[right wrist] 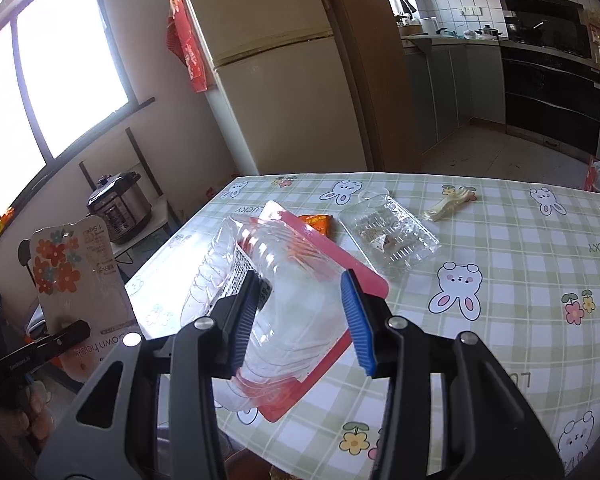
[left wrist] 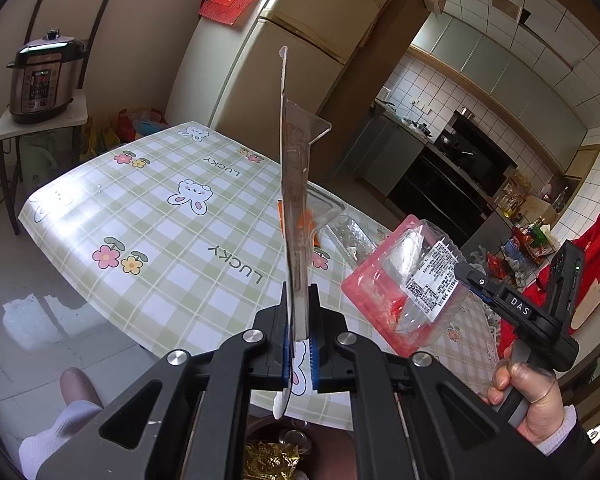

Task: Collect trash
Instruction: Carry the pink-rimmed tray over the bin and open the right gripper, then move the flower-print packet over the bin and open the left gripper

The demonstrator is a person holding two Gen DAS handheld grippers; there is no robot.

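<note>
Left wrist view first, from its left edge: we see a pressure cooker (left wrist: 44, 76) on a small side table (left wrist: 40, 122), then the table with its checked bunny tablecloth (left wrist: 160, 216). At the centre our left gripper (left wrist: 300, 320) is clamped tight on a flat blister card (left wrist: 294, 200), which stands edge-on and upright from the jaws. Behind it on the cloth lie an orange packet (left wrist: 300, 220) and a clear tray (left wrist: 348, 232). To the right, our right gripper (left wrist: 466, 272) holds a clear clamshell box with a red base (left wrist: 404, 280) above the table's edge; the right hand (left wrist: 536, 396) grips the handle.

Right wrist view, again from the left: the blister card (right wrist: 76, 272) shows its flowered face, pinched at the bottom by the left gripper (right wrist: 70, 330). In the middle, the right gripper (right wrist: 300, 320) has its jaws partway apart, with the pads pressed on the clear lid of the clamshell box (right wrist: 296, 304), lifted off the cloth. Beyond it rest the orange packet (right wrist: 318, 224), the clear tray (right wrist: 388, 232) and, further right, a pale crumpled wrapper (right wrist: 448, 204).
</note>
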